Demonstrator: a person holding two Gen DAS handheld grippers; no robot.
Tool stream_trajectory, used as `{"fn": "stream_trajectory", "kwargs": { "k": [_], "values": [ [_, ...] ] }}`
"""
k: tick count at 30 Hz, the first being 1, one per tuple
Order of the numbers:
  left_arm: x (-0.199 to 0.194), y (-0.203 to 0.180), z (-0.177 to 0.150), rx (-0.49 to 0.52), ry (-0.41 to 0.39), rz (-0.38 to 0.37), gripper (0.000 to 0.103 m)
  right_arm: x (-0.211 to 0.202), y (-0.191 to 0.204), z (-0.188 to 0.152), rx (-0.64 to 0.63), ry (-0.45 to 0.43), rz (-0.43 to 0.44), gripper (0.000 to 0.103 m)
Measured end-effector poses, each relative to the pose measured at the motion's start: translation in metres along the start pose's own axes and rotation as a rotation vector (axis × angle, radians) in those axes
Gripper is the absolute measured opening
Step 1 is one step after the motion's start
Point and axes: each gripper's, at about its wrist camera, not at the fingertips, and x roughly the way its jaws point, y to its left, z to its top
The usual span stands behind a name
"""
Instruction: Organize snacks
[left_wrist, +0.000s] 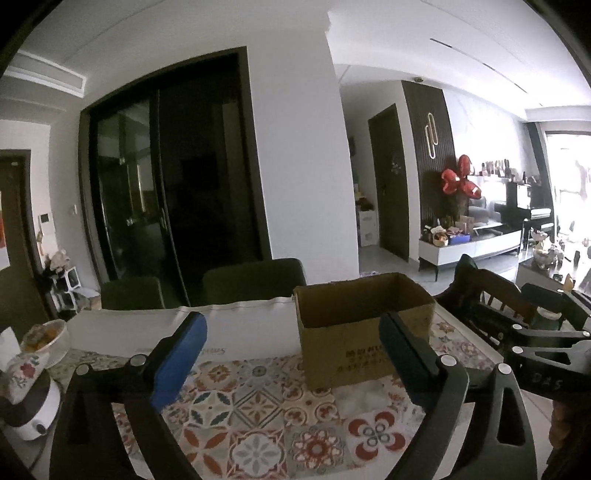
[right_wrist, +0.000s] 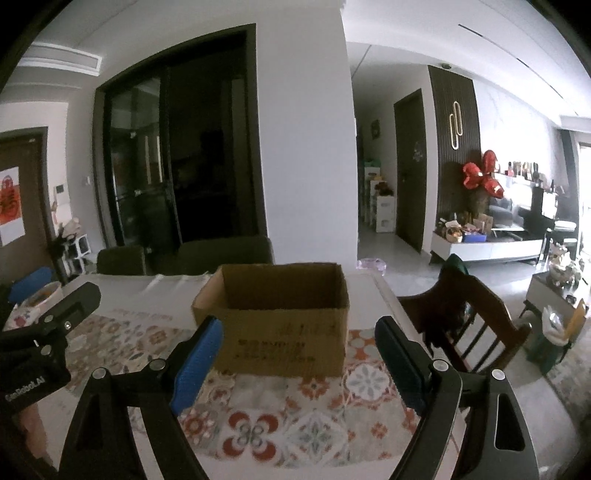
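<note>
The cardboard box stands upright on the patterned tablecloth, mouth facing up, its long axis running across both views. It sits just beyond the right gripper, between its spread, empty fingers. From the left gripper, also spread and empty, the box lies ahead toward the right-hand finger.

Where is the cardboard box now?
The cardboard box stands open on the patterned tablecloth, centred ahead in the right wrist view, with a wooden chair to its right.
</note>
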Motion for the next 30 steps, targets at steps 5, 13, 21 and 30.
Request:
{"fn": "stream_trajectory", "kwargs": {
  "k": [5, 13, 21, 30],
  "values": [
    [-0.029, 0.001, -0.012, -0.026, 0.018, -0.032, 0.100, -0.034, 0.003, -0.016, 0.011, -0.002, -0.011, 0.090],
    [-0.064, -0.001, -0.033, -0.014, 0.031, -0.051, 0.103, -0.077, 0.004, -0.038, 0.022, -0.006, -0.042, 0.090],
    [-0.090, -0.003, -0.040, -0.007, 0.018, -0.044, 0.103, -0.101, 0.008, -0.050, 0.011, -0.009, -0.054, 0.090],
    [-0.103, -0.001, -0.038, -0.007, -0.010, -0.043, 0.103, -0.118, 0.011, -0.052, 0.010, -0.026, -0.042, 0.090]
  ]
}}
